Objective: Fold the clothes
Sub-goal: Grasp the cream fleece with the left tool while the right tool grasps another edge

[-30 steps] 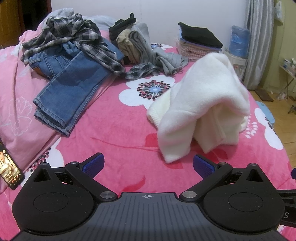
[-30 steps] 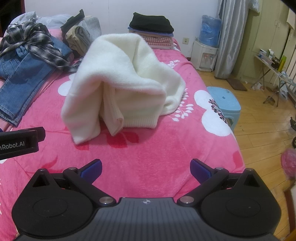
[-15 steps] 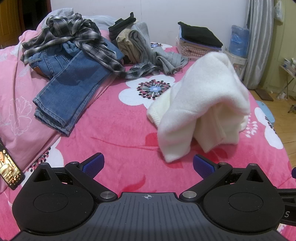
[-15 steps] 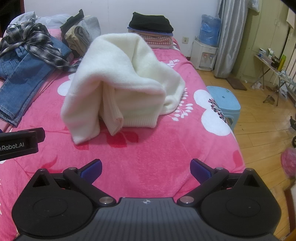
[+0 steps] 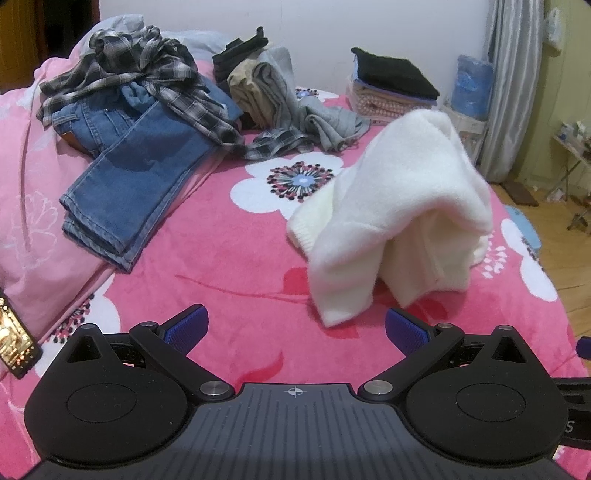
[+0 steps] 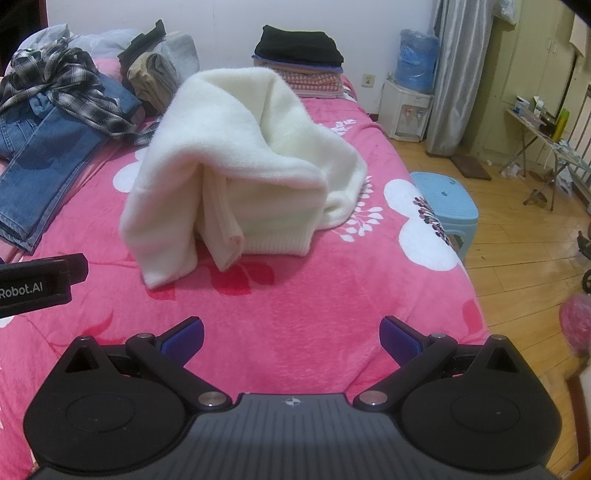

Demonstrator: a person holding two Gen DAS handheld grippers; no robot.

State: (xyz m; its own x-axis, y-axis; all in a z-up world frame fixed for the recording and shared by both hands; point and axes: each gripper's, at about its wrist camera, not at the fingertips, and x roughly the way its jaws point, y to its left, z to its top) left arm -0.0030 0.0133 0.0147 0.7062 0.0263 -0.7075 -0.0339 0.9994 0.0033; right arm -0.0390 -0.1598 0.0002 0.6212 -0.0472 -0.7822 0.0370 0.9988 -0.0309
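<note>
Home bedroom: bed [image 5: 258, 266], strewn clothes [image 5: 147, 122].

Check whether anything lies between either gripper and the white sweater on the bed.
Nothing visible does. Only bare pink blanket lies between the open right gripper and the white sweater, and likewise ahead of the open left gripper. The jeans and the plaid shirt lie well off to the left.

A white wall [image 6: 221, 22] runs behind the bed, whose pink flowered blanket [image 6: 295, 295] fills the foreground. Right of it, a water dispenser [image 6: 408, 110] with a blue bottle, then a grey curtain [image 6: 454, 74]. Wooden floor [image 6: 517, 240], glossy under indoor light. A pale blue stool [image 6: 445, 199] stands beside the bed; a cluttered folding table [image 6: 546, 129] sits against yellowish cupboards [image 6: 535, 48].
</note>
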